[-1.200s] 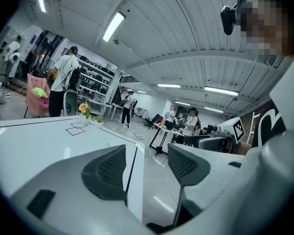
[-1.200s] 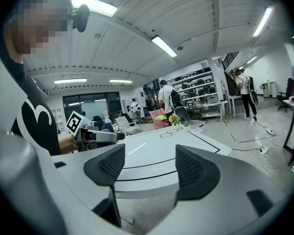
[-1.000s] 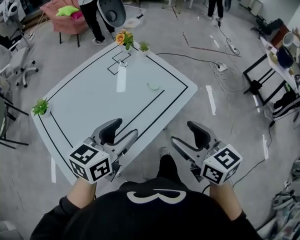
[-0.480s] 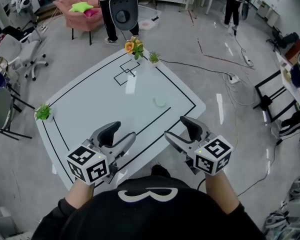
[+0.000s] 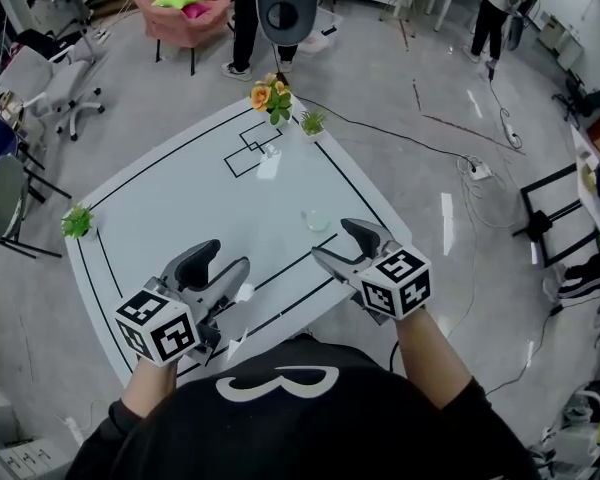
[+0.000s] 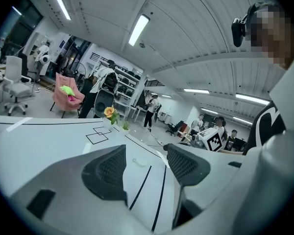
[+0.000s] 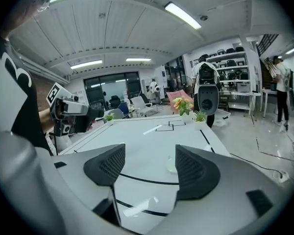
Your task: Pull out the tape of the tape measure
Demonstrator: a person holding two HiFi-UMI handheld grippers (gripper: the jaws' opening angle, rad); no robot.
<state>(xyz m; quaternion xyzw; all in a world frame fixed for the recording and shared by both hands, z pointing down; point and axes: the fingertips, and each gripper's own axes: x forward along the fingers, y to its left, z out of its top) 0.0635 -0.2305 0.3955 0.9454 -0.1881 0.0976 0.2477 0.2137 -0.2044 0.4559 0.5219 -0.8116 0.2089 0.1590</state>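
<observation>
The tape measure (image 5: 317,220) is a small, round, pale green disc lying on the white table (image 5: 180,208), near its right edge. It also shows in the right gripper view as the tape measure (image 7: 171,166), just past my right jaw tip. My right gripper (image 5: 334,240) hovers open directly in front of it, apart from it and holding nothing. Over the table's near edge my left gripper (image 5: 228,258) is open and empty, well to the left of the disc. In the left gripper view the tape measure (image 6: 137,161) is a faint ring between the jaws, far off.
Black lines mark the table top. An orange flower pot (image 5: 270,98) and a small green plant (image 5: 313,123) stand at the far corner, another plant (image 5: 77,221) at the left corner. Office chairs (image 5: 50,78), a pink armchair (image 5: 175,13), standing people and floor cables (image 5: 460,158) surround the table.
Both grippers have moved forward over the table. The right one has come left and closer to the tape measure. Both stay open.
</observation>
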